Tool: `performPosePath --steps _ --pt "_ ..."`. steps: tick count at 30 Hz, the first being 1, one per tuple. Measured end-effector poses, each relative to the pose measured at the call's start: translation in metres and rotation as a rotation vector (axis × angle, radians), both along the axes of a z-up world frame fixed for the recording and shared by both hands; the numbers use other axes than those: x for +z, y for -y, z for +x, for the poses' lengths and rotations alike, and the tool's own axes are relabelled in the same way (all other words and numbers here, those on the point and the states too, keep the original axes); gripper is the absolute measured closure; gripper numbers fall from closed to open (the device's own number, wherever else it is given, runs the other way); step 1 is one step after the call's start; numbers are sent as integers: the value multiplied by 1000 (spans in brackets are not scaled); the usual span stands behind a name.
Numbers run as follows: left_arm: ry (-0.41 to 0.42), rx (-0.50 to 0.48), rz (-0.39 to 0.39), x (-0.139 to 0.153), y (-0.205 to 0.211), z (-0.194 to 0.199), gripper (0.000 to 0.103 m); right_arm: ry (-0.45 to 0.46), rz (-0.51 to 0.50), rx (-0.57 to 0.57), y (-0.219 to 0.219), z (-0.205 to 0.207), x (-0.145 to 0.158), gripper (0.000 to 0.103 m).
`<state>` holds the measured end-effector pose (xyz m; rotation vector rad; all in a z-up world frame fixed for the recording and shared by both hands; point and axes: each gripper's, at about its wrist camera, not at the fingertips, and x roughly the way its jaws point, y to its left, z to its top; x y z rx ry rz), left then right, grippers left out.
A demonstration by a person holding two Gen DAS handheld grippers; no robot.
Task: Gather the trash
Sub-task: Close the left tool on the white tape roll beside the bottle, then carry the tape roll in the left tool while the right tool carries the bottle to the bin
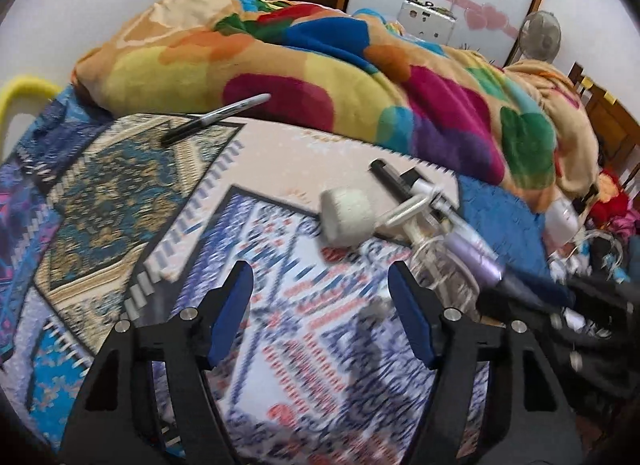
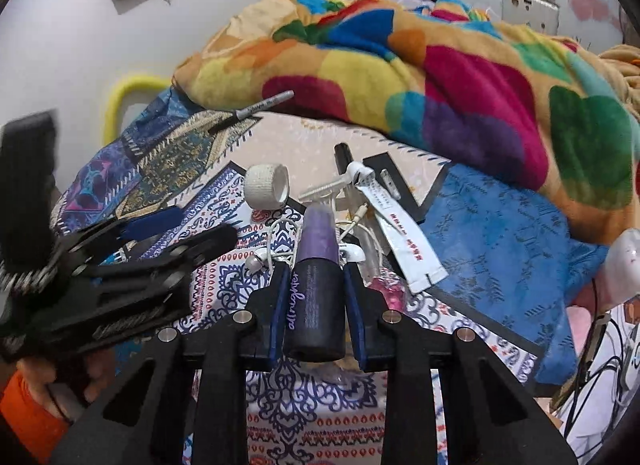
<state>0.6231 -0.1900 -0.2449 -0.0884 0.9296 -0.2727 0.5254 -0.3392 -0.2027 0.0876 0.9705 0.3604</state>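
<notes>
**Inspector A:** Where the patterned bedcover [image 1: 280,193] fills the lower half of both views, a multicoloured blanket [image 1: 320,73] is heaped across the upper half. Confirm?

**Inspector B:** Confirmed. A blue cloth patch [image 2: 500,233] lies at right centre of the right wrist view.

**A:** The right gripper [image 2: 316,277]?

**B:** Lower centre of its view, both blue pads pressed against a purple-and-black bottle [image 2: 316,285], cap end toward the top of the frame.

**A:** The left gripper [image 1: 320,289]?

**B:** Jaws apart over the bedcover, nothing between them, lower centre of its view. The picture is blurred.

**A:** Smaller items?

**B:** Centre frame, just beyond the bottle: a white tape roll [image 2: 267,185], a flattened white tube [image 2: 400,233], white earphone cable [image 2: 280,241]. A black-and-grey marker [image 1: 216,119] lies upper left, apart from the rest, its grey end against the blanket.
</notes>
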Motion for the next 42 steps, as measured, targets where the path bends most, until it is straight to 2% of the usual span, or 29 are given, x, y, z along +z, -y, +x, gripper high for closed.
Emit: performPosePath --steps 6,9,10,12,15,18,21,28,36,39,42 --pt "0 10 -28 -2 16 21 42 35 28 -34 16 -8 9 79" --pt "-24 22 -13 -10 22 32 63 55 41 -50 24 -11 14 79" --pt "-36 27 -12 -14 23 36 75 58 43 -54 25 -11 15 79" --pt "-22 35 -19 -13 22 37 79 70 42 -60 29 -12 18 79" --pt "5 33 -18 -5 21 29 79 90 27 -67 32 -14 22 79" --pt "-10 23 -41 2 16 18 79 98 27 -69 33 -17 27 79" --pt "-6 18 -31 14 10 4 79 110 22 -72 33 -24 34 79" --pt "26 13 -6 54 -6 -45 79 134 31 -65 30 -47 60 79" --pt "79 45 3 106 -44 -123 79 164 62 -34 8 -88 92 79" --pt "82 49 -19 119 -62 -156 79 187 68 -15 -4 -107 103 79" --pt "95 72 -7 128 -82 -192 79 200 77 9 -20 -126 111 79"
